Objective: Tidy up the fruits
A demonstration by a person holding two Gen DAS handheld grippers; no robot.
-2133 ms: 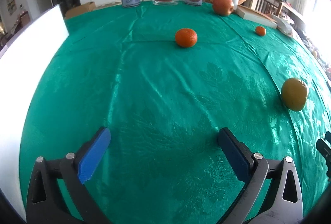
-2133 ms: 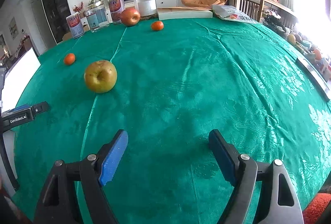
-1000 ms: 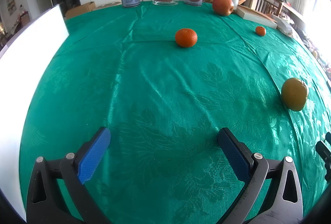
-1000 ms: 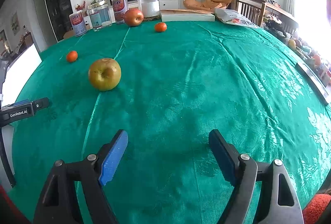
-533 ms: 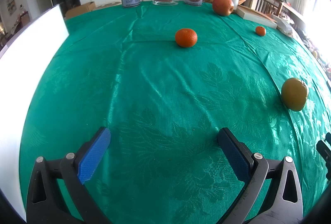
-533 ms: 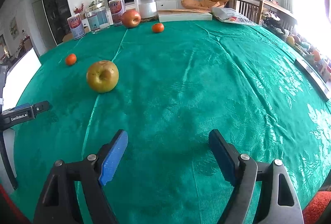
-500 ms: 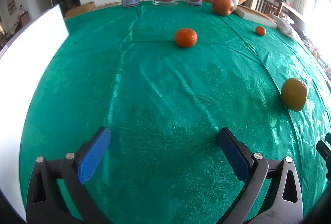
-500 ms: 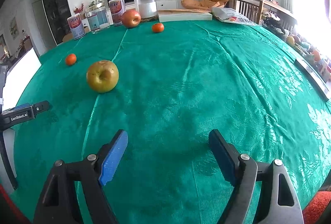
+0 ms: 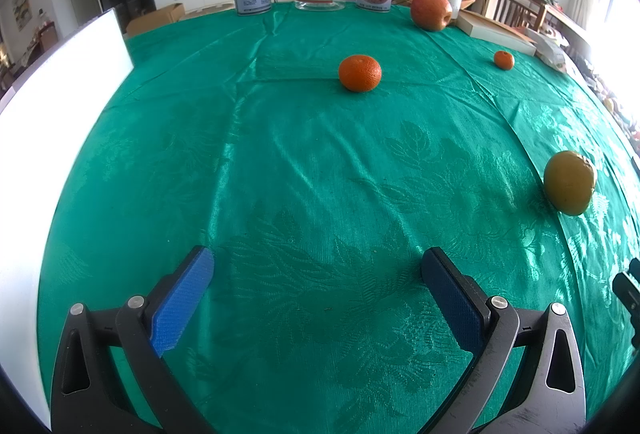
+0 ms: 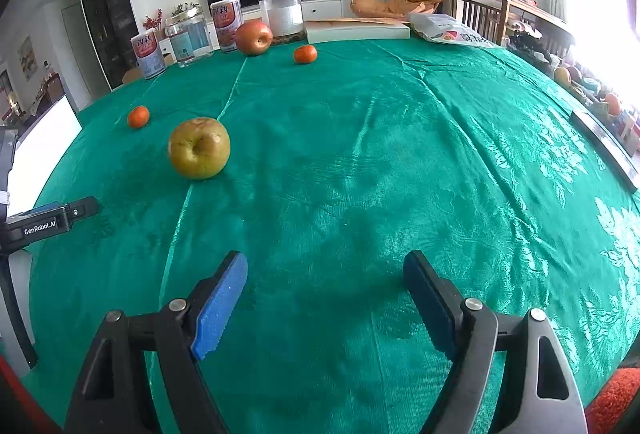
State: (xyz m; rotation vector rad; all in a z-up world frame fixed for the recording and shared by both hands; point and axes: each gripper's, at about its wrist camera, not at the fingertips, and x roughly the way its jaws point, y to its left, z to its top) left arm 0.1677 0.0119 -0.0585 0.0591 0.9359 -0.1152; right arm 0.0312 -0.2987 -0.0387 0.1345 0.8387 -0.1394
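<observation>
Both the left gripper (image 9: 318, 280) and right gripper (image 10: 325, 284) hang wide open and empty at lower frame, likely poised to start. The green apple (image 10: 199, 147) sits upper left on the tabletop (image 10: 400, 153), mandarin (image 9: 359, 72) upper centre, scattered apart.

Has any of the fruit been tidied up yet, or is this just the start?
Just the start. Both tools, left and right, are open and empty. The green apple, red apple and two oranges lie scattered on the tablecloth.
</observation>
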